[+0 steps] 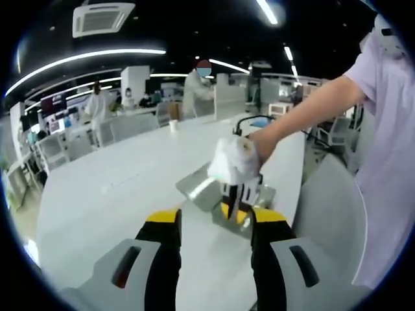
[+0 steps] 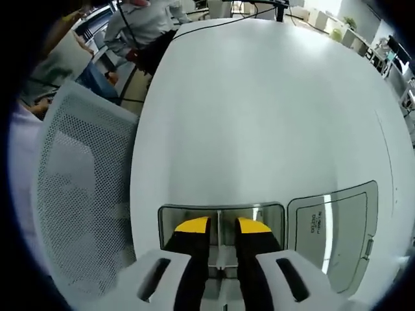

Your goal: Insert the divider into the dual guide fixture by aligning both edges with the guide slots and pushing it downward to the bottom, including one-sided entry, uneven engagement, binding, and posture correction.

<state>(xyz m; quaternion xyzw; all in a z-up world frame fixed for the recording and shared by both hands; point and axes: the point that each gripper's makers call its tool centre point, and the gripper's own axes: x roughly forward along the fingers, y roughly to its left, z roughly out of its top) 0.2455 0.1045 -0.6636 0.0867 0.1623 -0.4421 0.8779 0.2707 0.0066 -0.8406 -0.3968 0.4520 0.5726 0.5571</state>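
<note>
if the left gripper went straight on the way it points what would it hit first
Most likely the right gripper, held in a gloved hand just ahead over the metal fixture on the table. Depth is hard to judge.

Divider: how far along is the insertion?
Done: nothing visibly seated yet. In hand: right gripper straddles a thin upright plate, likely the divider, over the clear fixture; whether it is gripped is unclear. Left gripper is open and idle. Left to do: align both edges, push to the bottom.

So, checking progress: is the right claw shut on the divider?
Cannot tell. Its tips straddle a thin upright plate; contact isn't visible.
</note>
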